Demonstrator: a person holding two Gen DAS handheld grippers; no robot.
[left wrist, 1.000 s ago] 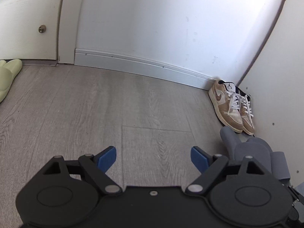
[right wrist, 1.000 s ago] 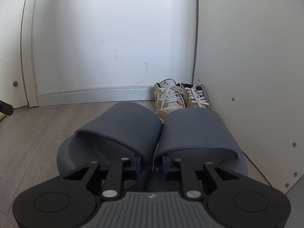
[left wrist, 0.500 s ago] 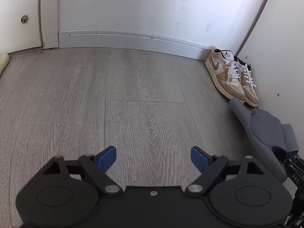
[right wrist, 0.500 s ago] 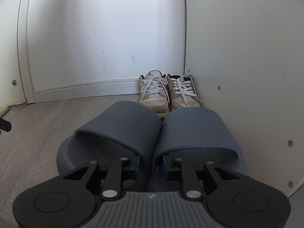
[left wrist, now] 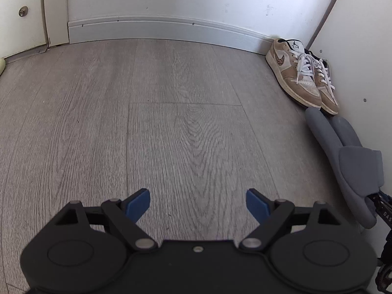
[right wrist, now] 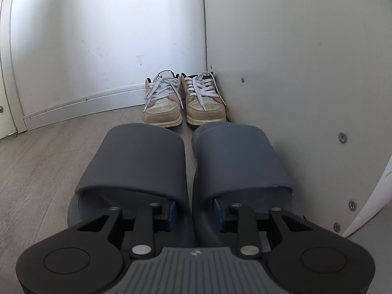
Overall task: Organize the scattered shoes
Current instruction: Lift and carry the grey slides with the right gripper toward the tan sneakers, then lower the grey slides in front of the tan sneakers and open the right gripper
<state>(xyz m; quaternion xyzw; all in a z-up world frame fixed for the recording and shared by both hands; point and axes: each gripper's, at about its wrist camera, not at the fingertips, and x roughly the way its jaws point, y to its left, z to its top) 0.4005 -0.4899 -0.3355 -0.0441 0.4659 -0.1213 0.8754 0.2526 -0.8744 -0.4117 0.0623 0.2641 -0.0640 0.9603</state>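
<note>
My right gripper (right wrist: 193, 214) is shut on the inner sides of a pair of grey slides (right wrist: 147, 161), held side by side low over the floor. Their toes nearly reach a pair of tan and white sneakers (right wrist: 183, 103) in the corner. In the left wrist view the grey slides (left wrist: 352, 161) lie along the right panel, right behind the sneakers (left wrist: 301, 78). My left gripper (left wrist: 198, 202) is open and empty above bare floor, left of the slides.
A white wall with a baseboard (left wrist: 159, 28) runs along the back. A white panel with screws (right wrist: 306, 85) stands on the right. A door with a round knob (left wrist: 22, 12) is at the far left. Grey wood-look flooring (left wrist: 147, 122) covers the middle.
My right gripper has carried the slides forward and down toward the corner, so the sneakers are nearer. The left gripper has swung right and stayed open.
</note>
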